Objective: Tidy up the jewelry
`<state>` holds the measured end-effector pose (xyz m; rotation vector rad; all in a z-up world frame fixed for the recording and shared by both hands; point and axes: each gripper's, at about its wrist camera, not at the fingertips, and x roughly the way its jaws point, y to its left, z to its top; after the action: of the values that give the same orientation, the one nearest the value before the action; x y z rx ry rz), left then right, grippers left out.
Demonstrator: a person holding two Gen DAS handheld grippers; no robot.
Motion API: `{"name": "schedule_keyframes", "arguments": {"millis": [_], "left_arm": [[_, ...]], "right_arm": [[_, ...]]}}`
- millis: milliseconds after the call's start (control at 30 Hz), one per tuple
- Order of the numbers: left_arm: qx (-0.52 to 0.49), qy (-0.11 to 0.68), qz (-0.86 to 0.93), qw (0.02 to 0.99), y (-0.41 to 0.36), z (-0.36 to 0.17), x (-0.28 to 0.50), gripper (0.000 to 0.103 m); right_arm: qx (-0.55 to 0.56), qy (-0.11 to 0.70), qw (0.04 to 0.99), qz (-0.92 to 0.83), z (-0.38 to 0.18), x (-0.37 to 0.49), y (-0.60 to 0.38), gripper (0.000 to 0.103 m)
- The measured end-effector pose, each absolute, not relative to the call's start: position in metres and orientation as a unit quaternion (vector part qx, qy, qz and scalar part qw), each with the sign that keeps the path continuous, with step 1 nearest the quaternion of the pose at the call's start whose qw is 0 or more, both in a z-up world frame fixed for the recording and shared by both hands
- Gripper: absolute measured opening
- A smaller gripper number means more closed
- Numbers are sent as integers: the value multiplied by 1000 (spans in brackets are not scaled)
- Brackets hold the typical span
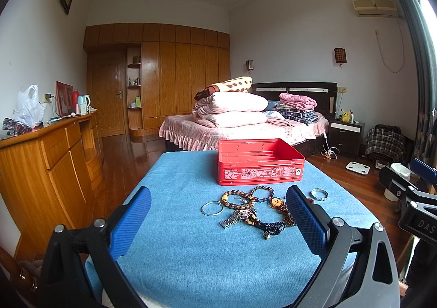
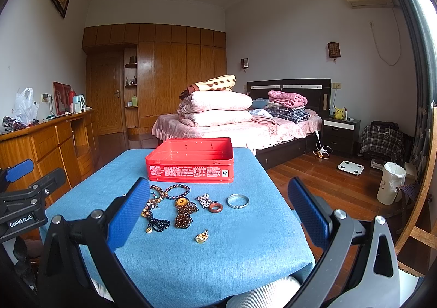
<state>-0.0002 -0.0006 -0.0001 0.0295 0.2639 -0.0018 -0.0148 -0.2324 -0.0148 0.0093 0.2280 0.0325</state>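
Both tools spread apart, left tool (image 1: 218,222), right tool (image 2: 218,215), glossy rectangular red tin (image 2: 191,168), beaded bracelets (image 2: 177,191)

Glossy red metal tin (image 2: 191,171) on matt blue cloth (image 2: 204,267)

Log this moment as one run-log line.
phase: pre-grasp | left gripper: open, empty | right gripper: open, empty | red tin: open, empty | jewelry: all on blue cloth

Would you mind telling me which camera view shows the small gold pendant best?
The right wrist view: the gold pendant lies alone on the blue cloth, unobstructed, nearer the camera than the other jewelry. In the left wrist view I cannot find it; the gripper's right finger may hide it.
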Motion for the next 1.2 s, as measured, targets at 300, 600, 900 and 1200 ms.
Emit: {"name": "schedule_keyframes", "arguments": {"millis": [300,600,900,1200], "left_arm": [[12,150,10,988,11,-12,15,97],[-1,211,33,977,28,-39,47,97],[7,258,33,966,32,-63,93,97],[5,319,28,947,38,-85,161,97]], "right_arm": [[-1,141,990,16,-21,-5,-231,98],[13,206,979,3,-49,28,-238,98],[35,264,964,8,-74,75,-253,98],[39,310,950,-2,-94,139,-272,98]]}}
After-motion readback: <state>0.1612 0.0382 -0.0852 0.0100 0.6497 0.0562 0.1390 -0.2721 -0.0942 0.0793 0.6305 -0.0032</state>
